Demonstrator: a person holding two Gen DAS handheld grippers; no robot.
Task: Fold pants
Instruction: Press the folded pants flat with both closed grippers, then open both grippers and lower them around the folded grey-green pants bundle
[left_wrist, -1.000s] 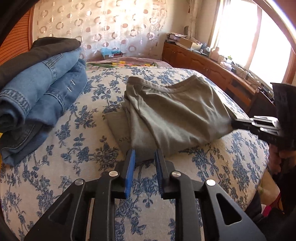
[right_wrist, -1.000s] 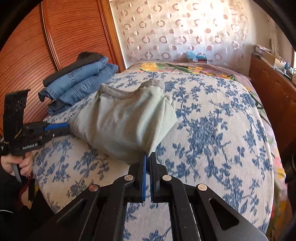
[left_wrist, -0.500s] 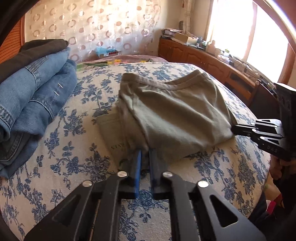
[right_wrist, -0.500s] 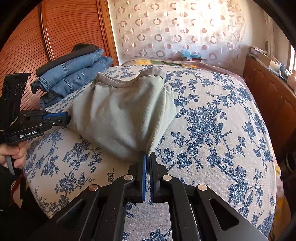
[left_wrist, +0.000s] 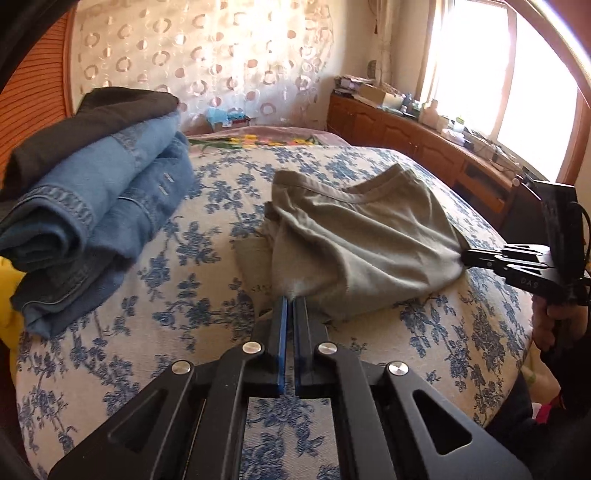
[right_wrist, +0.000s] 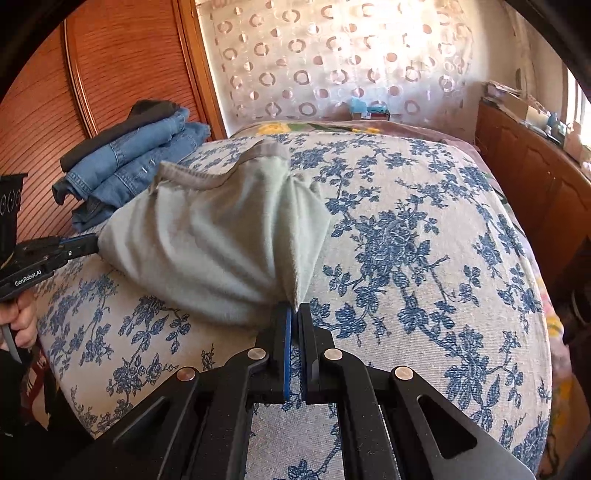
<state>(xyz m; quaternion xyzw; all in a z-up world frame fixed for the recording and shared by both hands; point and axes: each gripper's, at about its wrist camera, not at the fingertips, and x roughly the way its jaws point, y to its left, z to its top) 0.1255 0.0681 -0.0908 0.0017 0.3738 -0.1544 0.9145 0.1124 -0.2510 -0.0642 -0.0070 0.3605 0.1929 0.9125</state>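
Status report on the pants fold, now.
Left tool just closed, shut on the grey-green pants near corner. Right tool shut on the other corner. Pants partly folded, lifted off the floral bedspread. Folded jeans stack off to the side, path clear.

One pair of grey-green pants at frame centre. Two grippers: left gripper bottom centre of its own view, right gripper likewise. One stack of folded clothes upper left: two blue jeans, one dark garment on top. One floral bedspread. One hand visible, left edge.
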